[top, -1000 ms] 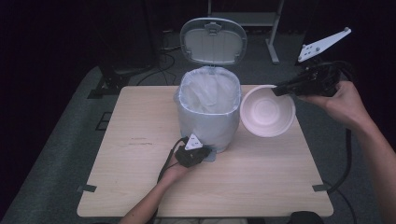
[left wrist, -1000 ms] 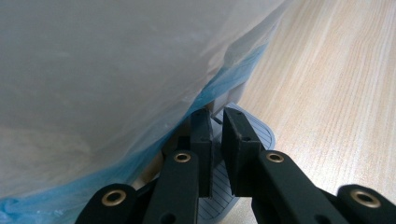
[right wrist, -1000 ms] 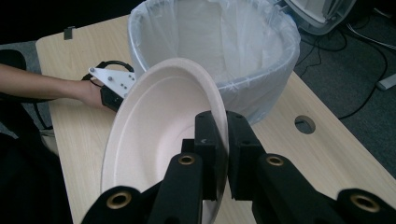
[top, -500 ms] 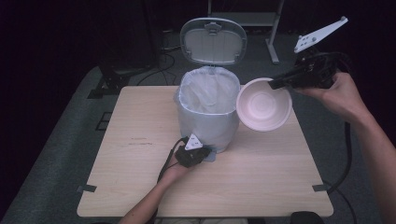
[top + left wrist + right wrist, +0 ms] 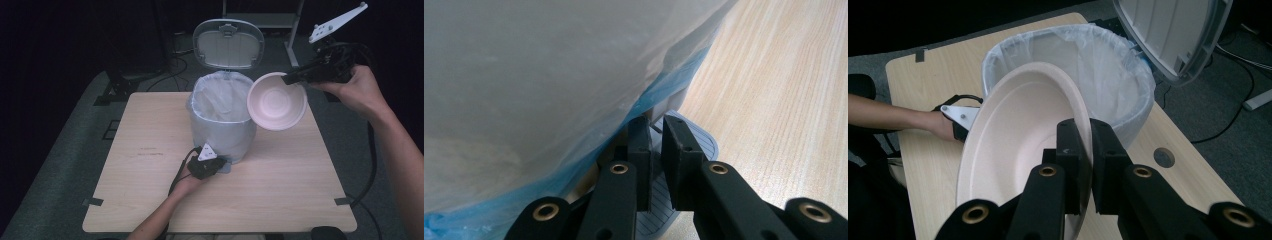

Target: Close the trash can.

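A grey pedal bin [image 5: 220, 135] lined with a clear bag [image 5: 549, 75] stands mid-table, its lid [image 5: 229, 44] raised. My left gripper [image 5: 220, 162] is shut, its jaws resting on the ribbed foot pedal [image 5: 696, 140] at the bin's base, with nothing held. A white paper bowl [image 5: 276, 101] hangs in the air just right of the bin's rim, tilted on edge with its hollow facing the camera. My right gripper [image 5: 290, 78] is shut on the bowl's rim. In the right gripper view the bowl [image 5: 1013, 135] stands before the open bin [image 5: 1118, 70], gripped by my right gripper [image 5: 1090, 132].
The wooden table [image 5: 280, 200] has bare surface left, right and in front of the bin. A cable hole [image 5: 1163, 157] sits near the table's edge. Cables and stand legs [image 5: 120, 85] lie on the dark floor behind.
My right gripper has lifted the bowl and carried it left toward the bin's rim, tipping it more upright. The left gripper has stayed on the pedal.
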The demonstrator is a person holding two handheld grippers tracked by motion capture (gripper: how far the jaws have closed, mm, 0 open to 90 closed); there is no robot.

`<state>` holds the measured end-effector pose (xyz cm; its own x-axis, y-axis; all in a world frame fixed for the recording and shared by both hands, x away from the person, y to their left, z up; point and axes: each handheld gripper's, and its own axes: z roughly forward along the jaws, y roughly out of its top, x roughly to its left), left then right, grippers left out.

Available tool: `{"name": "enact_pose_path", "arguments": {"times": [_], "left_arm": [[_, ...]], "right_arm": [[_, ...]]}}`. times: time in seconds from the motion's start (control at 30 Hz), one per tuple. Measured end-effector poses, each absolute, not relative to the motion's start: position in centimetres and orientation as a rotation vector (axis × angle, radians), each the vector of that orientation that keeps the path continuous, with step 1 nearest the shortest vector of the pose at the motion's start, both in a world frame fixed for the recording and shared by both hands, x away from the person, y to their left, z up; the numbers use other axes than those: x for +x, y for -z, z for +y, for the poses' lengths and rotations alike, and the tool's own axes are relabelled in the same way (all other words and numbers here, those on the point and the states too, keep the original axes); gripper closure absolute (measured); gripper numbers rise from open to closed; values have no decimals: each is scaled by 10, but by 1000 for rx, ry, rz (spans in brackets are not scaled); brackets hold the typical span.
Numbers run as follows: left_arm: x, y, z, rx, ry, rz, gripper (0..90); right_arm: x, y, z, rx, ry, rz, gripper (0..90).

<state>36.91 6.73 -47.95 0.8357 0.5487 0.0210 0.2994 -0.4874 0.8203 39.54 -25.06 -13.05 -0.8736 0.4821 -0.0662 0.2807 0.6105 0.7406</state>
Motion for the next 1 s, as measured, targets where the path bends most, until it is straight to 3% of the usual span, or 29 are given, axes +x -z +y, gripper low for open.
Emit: {"name": "enact_pose_path", "arguments": {"times": [1.0], "left_arm": [[369, 479, 68, 2114, -344, 611, 829]], "right_arm": [[422, 107, -205, 560, -1119, 2619, 838]]}}
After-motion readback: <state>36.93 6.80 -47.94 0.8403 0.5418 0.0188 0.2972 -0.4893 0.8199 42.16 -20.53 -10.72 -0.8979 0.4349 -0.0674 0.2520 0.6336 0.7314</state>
